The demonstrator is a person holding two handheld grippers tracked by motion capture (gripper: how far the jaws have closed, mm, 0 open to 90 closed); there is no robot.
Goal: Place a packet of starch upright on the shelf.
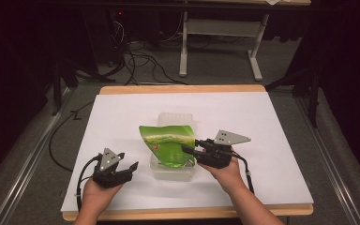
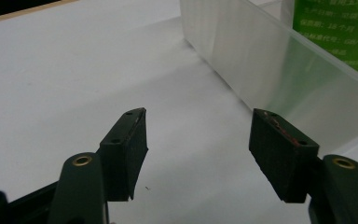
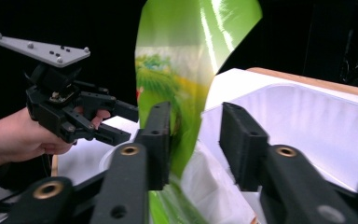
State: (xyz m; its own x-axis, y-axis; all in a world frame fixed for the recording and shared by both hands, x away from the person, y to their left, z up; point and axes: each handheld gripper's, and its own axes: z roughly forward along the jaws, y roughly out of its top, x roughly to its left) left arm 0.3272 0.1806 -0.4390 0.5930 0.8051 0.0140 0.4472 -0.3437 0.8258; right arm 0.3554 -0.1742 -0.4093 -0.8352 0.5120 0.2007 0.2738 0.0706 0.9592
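Two hand-held black two-jaw grippers work over a white rectangular table top (image 1: 122, 117) with a light wooden edge. A translucent rectangular plastic container (image 1: 173, 172) stands near the middle of the table top, its long axis running away from the person. A glossy green foil pouch with a printed landscape picture (image 1: 168, 143) lies in the container, tilted, its upper edge rising above the container rim and its lower end down inside.

The right gripper (image 1: 191, 146) sits at the right side of the container, pointing left toward the pouch. In the right gripper view, its jaws stand parted on either side of the pouch's edge (image 3: 186, 93); a clear gap shows between the right-hand pad and the foil, and the left-hand pad lies just beside the foil, so the pouch is released rather than pinched. The white inner wall of the container (image 3: 307, 116) shows behind the jaws.

The left gripper (image 1: 127, 169) rests low on the table top to the left of the container, near the front edge and apart from the pouch. In the left gripper view its jaws are spread wide with nothing between them, and the translucent container wall (image 2: 261, 60) runs just beside the right-hand jaw, with printed green foil (image 2: 340, 32) visible through it.
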